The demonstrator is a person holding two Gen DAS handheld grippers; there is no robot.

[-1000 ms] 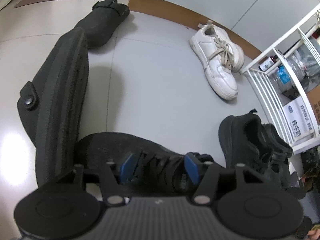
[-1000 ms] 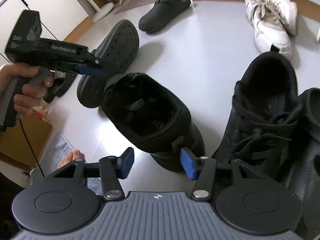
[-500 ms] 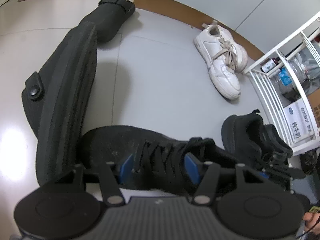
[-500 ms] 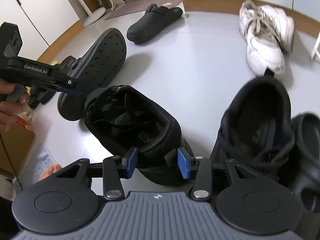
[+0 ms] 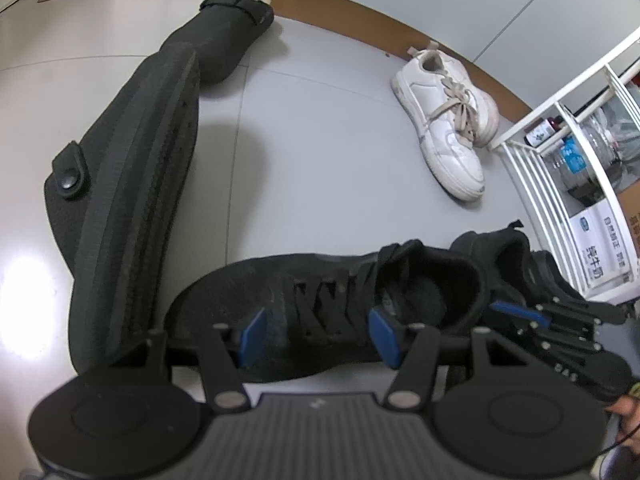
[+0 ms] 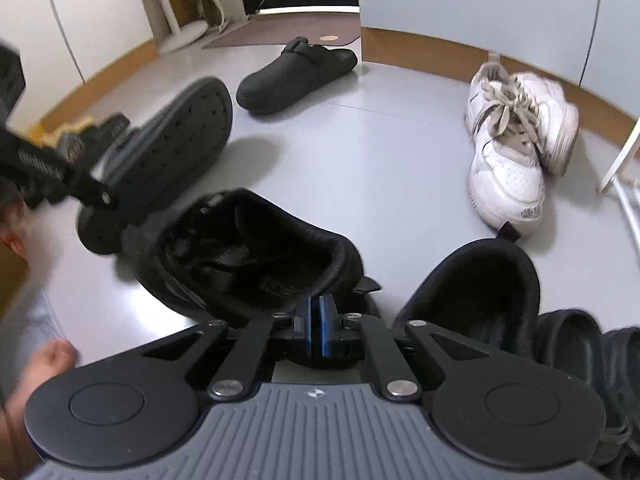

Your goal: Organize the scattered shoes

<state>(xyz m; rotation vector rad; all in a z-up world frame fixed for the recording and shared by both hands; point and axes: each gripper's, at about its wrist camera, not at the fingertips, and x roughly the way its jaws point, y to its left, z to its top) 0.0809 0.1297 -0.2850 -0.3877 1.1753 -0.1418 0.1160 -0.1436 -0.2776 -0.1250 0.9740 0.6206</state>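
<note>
Left wrist view: the left gripper (image 5: 318, 334) stands half open astride a black sneaker (image 5: 320, 304) on the floor (image 5: 320, 168), pads not visibly pressing. Only the right wrist view shows the right gripper (image 6: 315, 326), just closed, pinching the sneaker's heel collar.

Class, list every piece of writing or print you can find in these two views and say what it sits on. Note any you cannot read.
White box on the white wire rack: printed Chinese characters, too distorted to read reliably.
Small dark bottle on the rack: label too small.
Blue label on the clear plastic bottle: unreadable.
White lace-up sneaker, toe marking: blurred.
Left gripper lettering: motion-blurred.
</note>
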